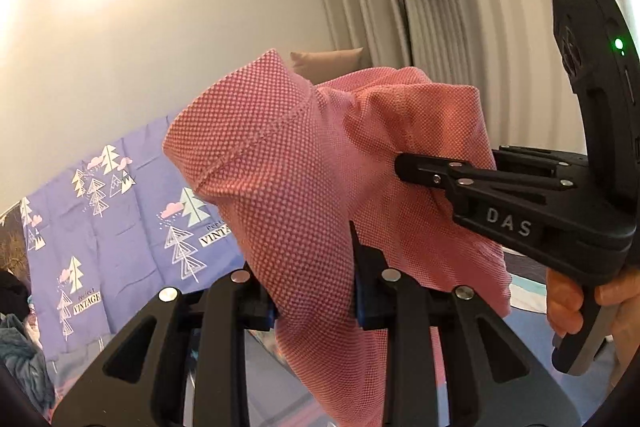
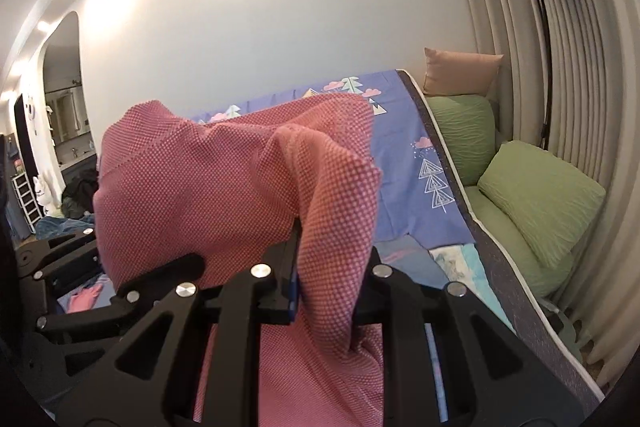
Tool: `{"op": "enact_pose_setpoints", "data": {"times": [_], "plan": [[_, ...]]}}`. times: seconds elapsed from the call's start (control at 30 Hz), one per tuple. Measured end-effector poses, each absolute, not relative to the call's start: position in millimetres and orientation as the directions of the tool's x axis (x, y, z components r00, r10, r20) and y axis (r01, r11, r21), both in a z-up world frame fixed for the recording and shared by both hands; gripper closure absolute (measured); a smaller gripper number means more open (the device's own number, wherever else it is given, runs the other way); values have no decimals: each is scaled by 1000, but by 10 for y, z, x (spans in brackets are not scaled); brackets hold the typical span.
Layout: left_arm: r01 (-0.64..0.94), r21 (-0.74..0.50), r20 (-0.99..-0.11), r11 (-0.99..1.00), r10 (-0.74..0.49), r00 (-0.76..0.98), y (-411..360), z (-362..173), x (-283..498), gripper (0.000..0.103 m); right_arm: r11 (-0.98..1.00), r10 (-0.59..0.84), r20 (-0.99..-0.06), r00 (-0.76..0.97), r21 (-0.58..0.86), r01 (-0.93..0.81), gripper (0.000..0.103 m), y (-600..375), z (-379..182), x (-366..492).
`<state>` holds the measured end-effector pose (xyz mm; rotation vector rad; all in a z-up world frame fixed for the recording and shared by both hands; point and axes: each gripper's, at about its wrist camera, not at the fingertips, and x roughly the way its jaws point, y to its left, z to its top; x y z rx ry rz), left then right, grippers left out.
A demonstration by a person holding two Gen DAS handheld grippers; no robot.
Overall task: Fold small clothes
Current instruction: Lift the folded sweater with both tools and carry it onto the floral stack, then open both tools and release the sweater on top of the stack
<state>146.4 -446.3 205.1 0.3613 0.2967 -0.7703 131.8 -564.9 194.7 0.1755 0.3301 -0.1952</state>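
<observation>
Risk: pink dotted garment (image 1: 288, 163) bunched and held by small pinches only; fabric likely slips out if either grip loosens, or folds crooked if hands part unevenly

Left gripper (image 1: 316, 291) narrow, clamped on garment fold; right gripper (image 2: 332, 291) narrow, pinching another part of same cloth

Garment: pink-red knit with fine pale dots, stitched seam visible, crumpled, draping over jaws

Location: raised above purple tree-print bedsheet (image 2: 404, 163), clear of it, green pillows (image 2: 540, 195) beside
</observation>
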Motion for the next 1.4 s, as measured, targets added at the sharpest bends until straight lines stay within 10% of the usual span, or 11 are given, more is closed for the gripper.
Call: {"op": "enact_pose_setpoints", "data": {"times": [0.2,0.27,0.33,0.53,0.97,1.2,1.4], "plan": [[660,238,-415,713,-540,732,-4771,1750,2273,75,964,-163,-388,907,135,231,84,-5955,1542,2413],[636,232,-438,736,-504,744,-4850,1570,2628,71,955,-210,-425,881,104,278,69,-6034,1246,2825],[574,257,-474,777,-416,776,-4942,1219,3061,45,902,-377,-497,781,-8,431,48,-6127,794,3240],[492,362,-654,792,-160,739,-5002,-70,3698,41,889,-265,-629,731,133,438,48,-6373,-271,3291],[582,131,-666,803,-364,651,-4385,29,3006,38,895,-191,-582,790,227,384,38,-5950,-183,1528],[601,23,-549,799,-493,675,-3636,377,1890,7,929,-226,-506,832,145,340,20,-5160,254,505],[568,87,-459,818,-473,752,-3143,567,993,1,937,-283,-427,859,69,343,10,-4562,579,-240]]}}
